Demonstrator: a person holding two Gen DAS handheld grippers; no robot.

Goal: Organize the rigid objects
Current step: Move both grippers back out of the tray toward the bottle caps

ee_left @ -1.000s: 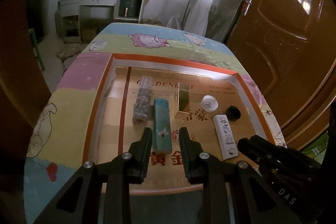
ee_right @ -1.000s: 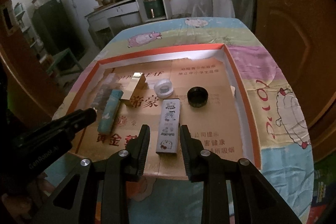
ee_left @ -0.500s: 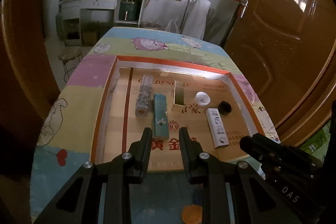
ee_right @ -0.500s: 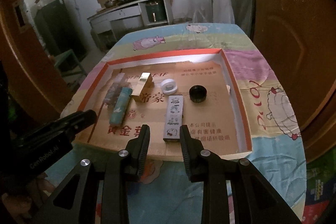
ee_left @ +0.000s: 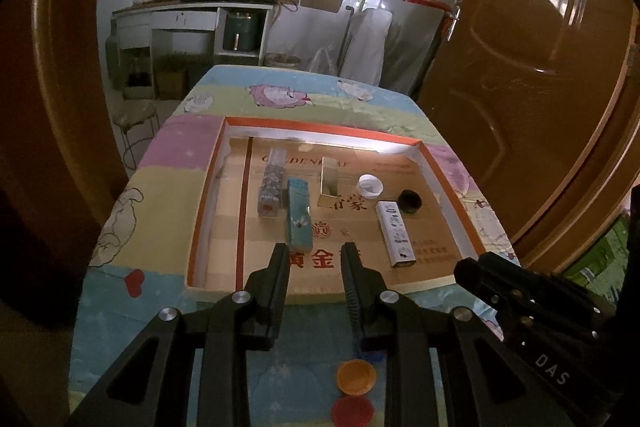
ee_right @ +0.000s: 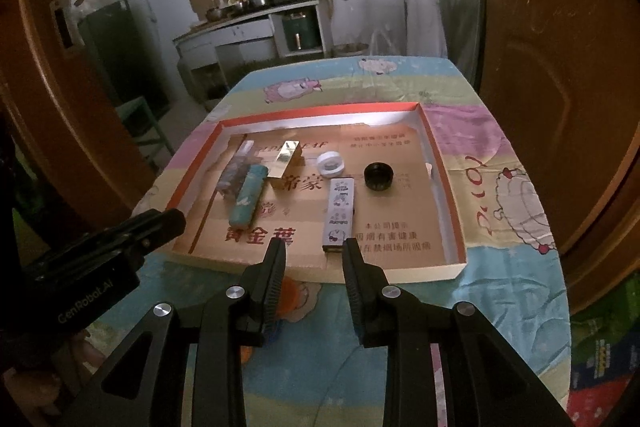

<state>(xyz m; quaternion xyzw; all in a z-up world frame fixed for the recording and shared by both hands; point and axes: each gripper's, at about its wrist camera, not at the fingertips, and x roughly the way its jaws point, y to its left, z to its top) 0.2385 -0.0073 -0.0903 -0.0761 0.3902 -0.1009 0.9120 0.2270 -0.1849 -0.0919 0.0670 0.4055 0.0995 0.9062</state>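
— State of the left hand-held gripper [ee_left: 315, 255]?
— Spread a little, empty. Hovering over the near edge of the tray [ee_left: 320, 129], tilted down toward it.

— And of the right hand-held gripper [ee_right: 314, 251]?
— Same: parted by a narrow gap, pinching nothing. Held just beside the left one, above the tray's near edge.

— Where to look for the tray?
— On the table [ee_left: 160, 195], on a cartoon-print cloth. Shallow, with an orange rim and a printed cardboard floor.

— Inside it?
— Six small things, all lying apart from both grippers. On the left, a see-through patterned box [ee_left: 271, 187], with a teal box [ee_left: 299, 217] right against its right side and reaching nearer. Beyond the teal box's far end, to the right, a gold box [ee_left: 330, 179]. Further right, a white lid [ee_left: 370, 185], then a black cap [ee_left: 410, 201] close to the right wall. In front of those two, a white cartoon box [ee_left: 396, 233], lying lengthwise.

— Nearest to the fingers?
— For the left, the near end of the teal box, just ahead of the left fingertip. For the right, the near end of the white cartoon box, just ahead of the gap and toward the right fingertip.

— Anything outside the tray?
— On the cloth under the left gripper, an orange disc [ee_left: 356, 377] and a red disc [ee_left: 352, 411], one just behind the other.
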